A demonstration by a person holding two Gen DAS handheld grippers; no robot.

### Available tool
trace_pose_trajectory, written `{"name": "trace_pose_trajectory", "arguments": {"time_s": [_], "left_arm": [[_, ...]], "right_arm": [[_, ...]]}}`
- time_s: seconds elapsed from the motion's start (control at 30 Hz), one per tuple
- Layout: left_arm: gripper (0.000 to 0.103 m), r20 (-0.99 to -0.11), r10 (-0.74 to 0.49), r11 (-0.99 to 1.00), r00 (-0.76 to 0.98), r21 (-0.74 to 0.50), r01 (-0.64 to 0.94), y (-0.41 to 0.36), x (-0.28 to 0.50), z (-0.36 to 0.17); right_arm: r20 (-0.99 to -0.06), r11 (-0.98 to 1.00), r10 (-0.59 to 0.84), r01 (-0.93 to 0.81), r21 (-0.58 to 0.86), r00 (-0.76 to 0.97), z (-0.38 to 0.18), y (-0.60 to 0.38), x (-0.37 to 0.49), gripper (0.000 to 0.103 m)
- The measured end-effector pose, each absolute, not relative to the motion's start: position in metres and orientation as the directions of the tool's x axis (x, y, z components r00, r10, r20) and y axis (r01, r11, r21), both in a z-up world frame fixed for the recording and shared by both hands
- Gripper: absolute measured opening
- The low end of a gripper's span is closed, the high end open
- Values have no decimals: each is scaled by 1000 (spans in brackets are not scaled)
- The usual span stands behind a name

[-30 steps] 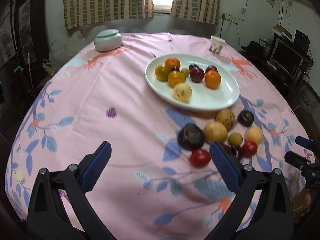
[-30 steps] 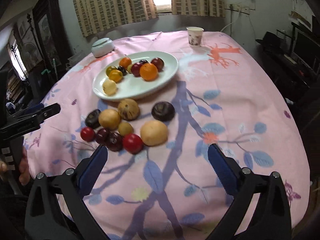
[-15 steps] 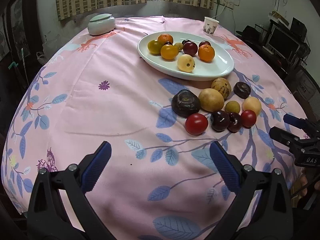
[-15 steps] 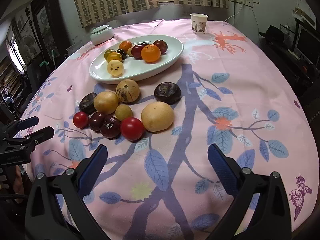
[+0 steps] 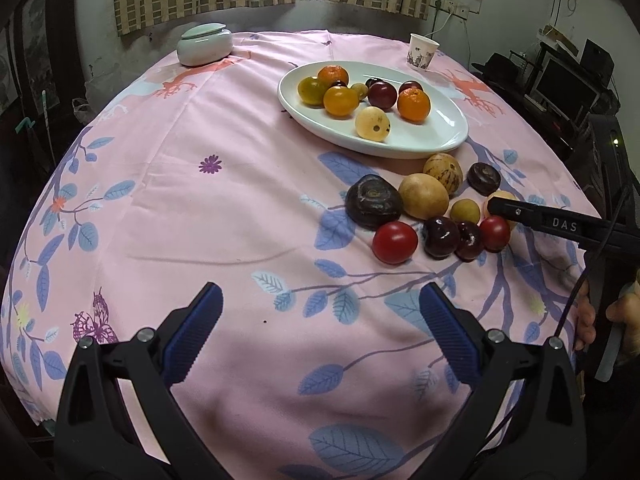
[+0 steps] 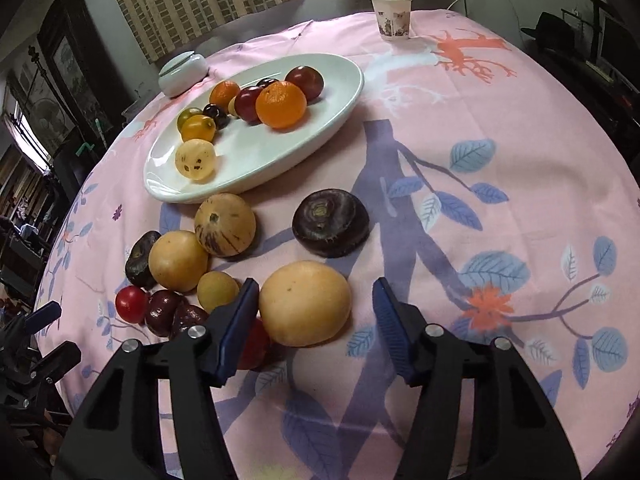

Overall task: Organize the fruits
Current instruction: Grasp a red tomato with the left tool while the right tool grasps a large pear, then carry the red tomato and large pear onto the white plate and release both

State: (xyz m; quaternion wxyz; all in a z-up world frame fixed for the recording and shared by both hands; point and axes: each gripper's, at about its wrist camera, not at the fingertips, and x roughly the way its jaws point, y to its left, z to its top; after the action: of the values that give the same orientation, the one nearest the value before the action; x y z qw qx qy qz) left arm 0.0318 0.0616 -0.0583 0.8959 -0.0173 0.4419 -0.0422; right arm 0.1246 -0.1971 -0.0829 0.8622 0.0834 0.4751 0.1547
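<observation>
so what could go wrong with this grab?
1. The right gripper has just been closing around the yellow fruit, with a gap still at the right pad; the round fruit may roll away.
2. Its left finger sits against the red tomato and could nudge the cluster.

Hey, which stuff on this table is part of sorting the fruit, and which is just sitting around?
Part of the job:
- white oval plate, already holding oranges and plums
- loose fruit pile on the cloth
- big yellow fruit, between the right claw's closing pads
- left claw, open, idle

Just lying about:
- paper cup
- lidded ceramic jar
</observation>
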Motion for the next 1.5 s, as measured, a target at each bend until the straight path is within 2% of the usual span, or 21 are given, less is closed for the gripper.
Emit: {"name": "trace_pose_trajectory", "arguments": {"time_s": [0.17, 0.43, 0.5, 0.53, 0.57, 0.6, 0.63, 0.7, 0.73, 1.27, 1.5], "left_arm": [[100, -802, -105, 994, 588, -76, 74, 57, 42, -62], [100, -825, -96, 995, 557, -66, 74, 38, 75, -83], [97, -833, -98, 995, 545, -67, 76, 33, 81, -91], [87, -839, -91, 995, 537, -61, 74, 31, 84, -95], [87, -837, -82, 996, 541, -48, 77, 28, 85, -95], [75, -830, -87, 995, 551, -49, 84, 25, 86, -93], [58, -825, -97, 994, 556, -53, 94, 23, 87, -92], [44, -826, -118, 991, 551, -63, 118, 17, 90, -91], [32, -823, -131, 989, 552, -71, 130, 15, 90, -91], [30, -790, -231, 972, 567, -168, 162, 31, 57, -57], [30, -785, -233, 971, 574, -163, 173, 34, 61, -46]], "right_arm": [[-749, 968, 250, -182, 175, 613, -54, -203, 91, 46], [-768, 960, 271, -105, 259, 580, -60, -244, 58, 46], [-772, 958, 276, -95, 272, 573, -63, -249, 53, 46], [-771, 956, 279, -92, 278, 573, -63, -251, 52, 46], [-766, 953, 289, -95, 288, 574, -63, -251, 51, 46], [-762, 950, 296, -97, 296, 576, -62, -252, 50, 46], [-757, 948, 303, -101, 302, 579, -61, -251, 50, 46], [-750, 944, 317, -115, 309, 580, -60, -248, 49, 46], [-748, 942, 323, -124, 311, 579, -59, -246, 48, 46], [-731, 921, 388, -255, 293, 561, -42, -197, 45, 46], [-728, 919, 391, -287, 272, 563, -36, -186, 53, 46]]}}
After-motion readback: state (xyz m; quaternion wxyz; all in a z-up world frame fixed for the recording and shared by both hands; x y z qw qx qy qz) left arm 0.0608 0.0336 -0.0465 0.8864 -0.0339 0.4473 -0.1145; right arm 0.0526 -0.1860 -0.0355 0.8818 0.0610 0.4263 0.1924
